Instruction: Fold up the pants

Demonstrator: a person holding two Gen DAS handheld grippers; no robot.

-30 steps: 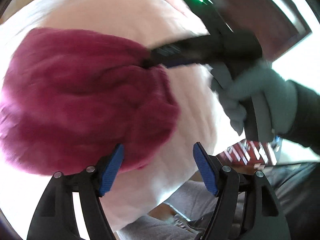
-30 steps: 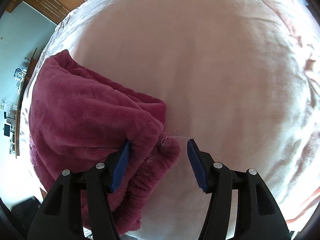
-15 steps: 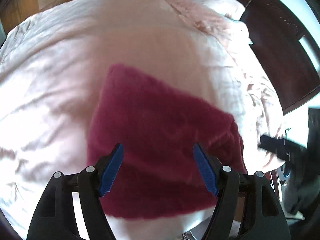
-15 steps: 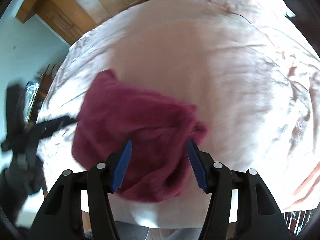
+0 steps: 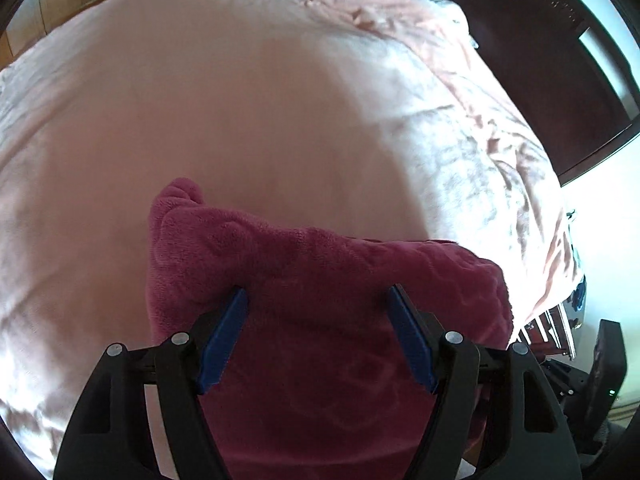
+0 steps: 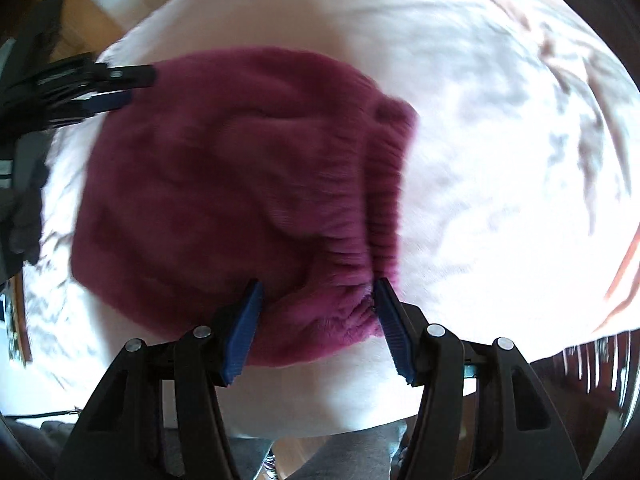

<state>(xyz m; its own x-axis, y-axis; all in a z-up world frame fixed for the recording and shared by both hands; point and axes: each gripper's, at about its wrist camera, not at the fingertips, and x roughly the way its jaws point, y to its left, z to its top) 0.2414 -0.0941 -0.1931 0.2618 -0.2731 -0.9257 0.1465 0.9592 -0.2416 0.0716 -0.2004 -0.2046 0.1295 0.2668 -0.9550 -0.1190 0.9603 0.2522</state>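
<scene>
hovering over the bed [image 5: 248,120], my left hand-held gripper [image 5: 316,332] points steeply down at the folded maroon pants [image 5: 320,280], its blue pads [image 5: 224,340] spread wide with nothing pinched between them; the fleece lies below the gap, and i cannot tell whether the tips brush it. in this view the pants sit as a thick bundle on the pale pink bedcover, near the edge closest to me, with one corner poking up at the far left of the bundle. further right the cover is rumpled, and a dark wooden headboard [image 5: 560,60] rises beyond it. in the right wrist view, my left hand-held gripper [image 6: 116,88] shows again at the far left, reaching to the far side of the pants [image 6: 240,168]. the bundle fills the middle of that blurred view, its ribbed waistband [image 6: 384,200] running down the right side. my right hand-held gripper [image 6: 318,320] is above the near end of the waistband, pads [image 6: 242,332] apart and gripping nothing. bright, washed-out bedcover [image 6: 500,160] lies to the right.
</scene>
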